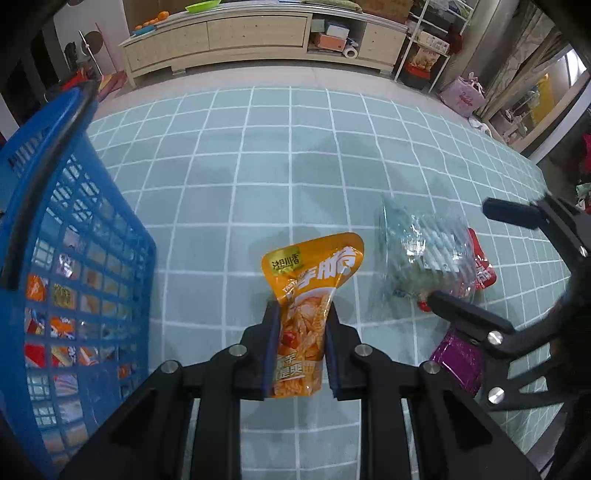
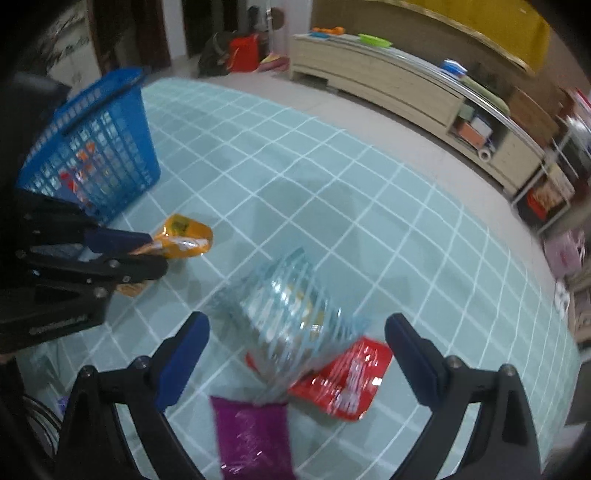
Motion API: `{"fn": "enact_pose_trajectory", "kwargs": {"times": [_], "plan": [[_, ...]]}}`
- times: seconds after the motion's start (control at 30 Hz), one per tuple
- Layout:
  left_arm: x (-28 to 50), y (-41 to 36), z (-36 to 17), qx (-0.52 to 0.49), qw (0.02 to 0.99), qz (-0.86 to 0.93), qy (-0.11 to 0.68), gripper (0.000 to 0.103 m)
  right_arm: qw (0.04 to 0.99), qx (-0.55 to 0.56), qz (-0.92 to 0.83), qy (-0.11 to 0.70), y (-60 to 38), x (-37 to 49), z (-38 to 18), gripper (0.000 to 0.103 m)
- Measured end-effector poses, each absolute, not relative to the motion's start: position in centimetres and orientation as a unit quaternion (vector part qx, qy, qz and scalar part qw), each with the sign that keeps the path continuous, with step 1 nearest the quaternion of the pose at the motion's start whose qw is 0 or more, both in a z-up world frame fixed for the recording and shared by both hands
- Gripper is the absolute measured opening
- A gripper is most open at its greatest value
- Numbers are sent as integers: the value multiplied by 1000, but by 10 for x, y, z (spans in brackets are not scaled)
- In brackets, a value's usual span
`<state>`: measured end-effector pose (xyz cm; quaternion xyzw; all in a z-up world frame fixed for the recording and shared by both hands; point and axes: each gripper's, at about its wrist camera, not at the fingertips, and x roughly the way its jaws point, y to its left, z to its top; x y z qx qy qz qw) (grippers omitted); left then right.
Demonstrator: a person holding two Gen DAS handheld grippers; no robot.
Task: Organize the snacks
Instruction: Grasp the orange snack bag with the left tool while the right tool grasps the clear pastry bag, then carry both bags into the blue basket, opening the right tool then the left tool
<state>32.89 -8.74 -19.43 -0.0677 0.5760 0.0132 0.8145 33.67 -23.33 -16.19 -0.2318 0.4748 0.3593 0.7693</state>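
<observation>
A pale teal cloth with a white grid (image 1: 280, 177) covers the surface under me, and past its far edge, at twelve o'clock, a long low cream cabinet (image 1: 255, 35) runs along the wall with a green dish and oranges on top and boxes in its open shelves. At one o'clock stands a white wire rack (image 1: 424, 40), with a pink bag (image 1: 463, 98) on the floor beside it. My left claw (image 1: 300, 354) is pinched on the orange snack pouch (image 1: 308, 306), which sticks up between the pads. The blue mesh basket (image 1: 70, 266) sits at nine o'clock from it, other packets visible through its wall. My right claw (image 2: 295, 354) is spread wide with nothing pressed between its pads; in its view the pale blue striped packet (image 2: 288, 310) is blurred just ahead of it at twelve o'clock, overlapping a red packet (image 2: 351, 380) at one o'clock, and a purple packet (image 2: 251, 435) lies nearest, at six o'clock
</observation>
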Motion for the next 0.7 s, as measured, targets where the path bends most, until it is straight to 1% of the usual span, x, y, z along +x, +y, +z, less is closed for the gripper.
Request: {"fn": "enact_pose_trajectory", "kwargs": {"times": [0.07,0.1,0.13,0.17,0.2,0.23,0.3,0.4,0.57,0.7], "plan": [[331,-92,-198,-60,812,4,580,20,757,-240,371,482,-229,341,-165,91],[330,-94,-199,-54,812,3,581,20,747,-246,377,489,-225,342,-168,90],[329,-95,-199,-50,812,2,581,20,737,-252,380,499,-222,343,-173,84],[323,-93,-197,-49,813,2,581,20,729,-258,383,505,-220,344,-177,72],[322,-94,-196,-50,813,1,580,20,729,-261,381,505,-219,343,-180,72],[322,-95,-194,-52,813,-1,580,20,731,-253,381,506,-219,344,-179,68],[318,-97,-190,-52,816,-10,576,20,732,-223,384,517,-222,342,-178,66],[307,-99,-179,-57,823,-35,565,20,737,-219,372,519,-226,325,-170,66],[279,-104,-165,-46,824,-52,562,20,762,-146,290,561,-248,296,-144,66],[252,-107,-145,-36,824,-72,561,20,776,-156,241,562,-255,262,-122,66]]}}
